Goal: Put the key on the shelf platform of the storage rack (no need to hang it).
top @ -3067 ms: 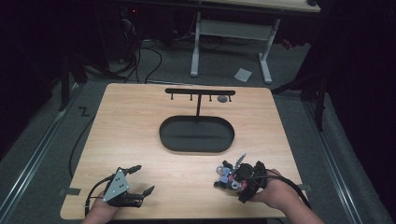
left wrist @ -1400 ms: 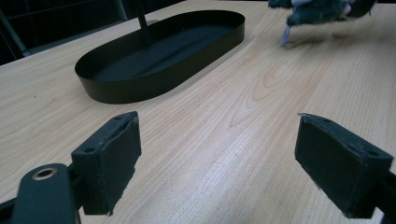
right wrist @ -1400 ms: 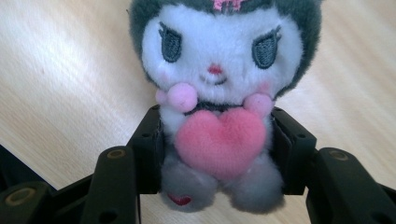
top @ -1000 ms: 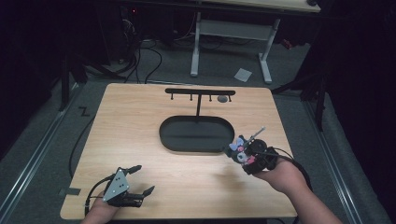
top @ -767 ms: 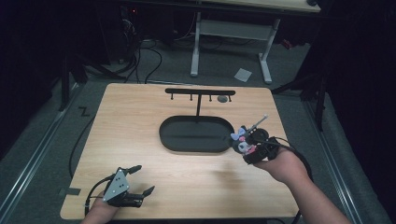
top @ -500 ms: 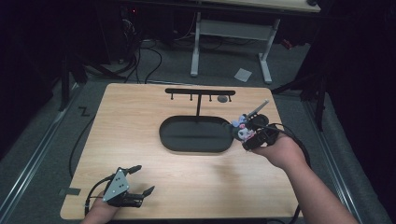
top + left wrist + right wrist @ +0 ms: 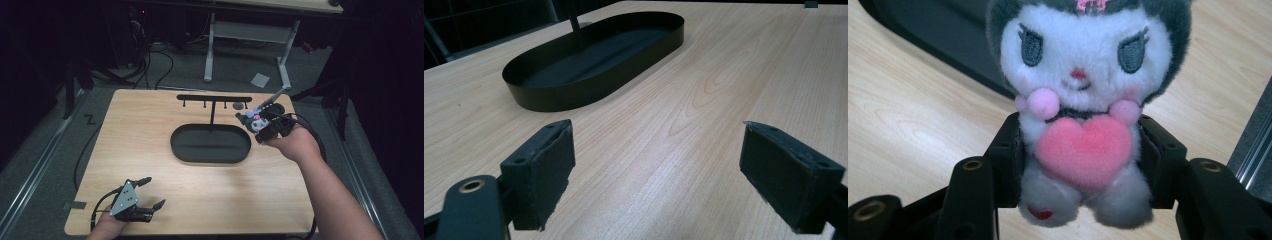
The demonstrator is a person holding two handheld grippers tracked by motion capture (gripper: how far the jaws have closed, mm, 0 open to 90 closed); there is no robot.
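— What is in the picture's centre?

— A small plush doll [image 7: 1083, 115], white-faced with a dark hood and a pink heart on its chest, clamped by the body between the jaws of the right gripper [image 7: 262, 127]. In the right gripper view its long axis runs head-up along the jaws, face turned toward that camera.

— And seen from above?

— From the high view the doll [image 7: 254, 122] sits at the gripper's front end, over the far right part of the wooden table [image 7: 150, 135], just beside the right end of the black oval tray [image 7: 176, 145]. A thin grey stick or strap rises from it, slanting up and away to the right; which it is, I cannot tell.

— What stands nearby?

— A black T-shaped rack [image 7: 214, 99] with small hooks rises from the tray's far side, close to the doll's left.

— The other hand?

— The left gripper [image 7: 142, 196] rests at the near left edge of the table, well apart from the doll. Its jaws stand wide, nothing between them, pointing toward the tray [image 7: 549, 95] across bare wood.
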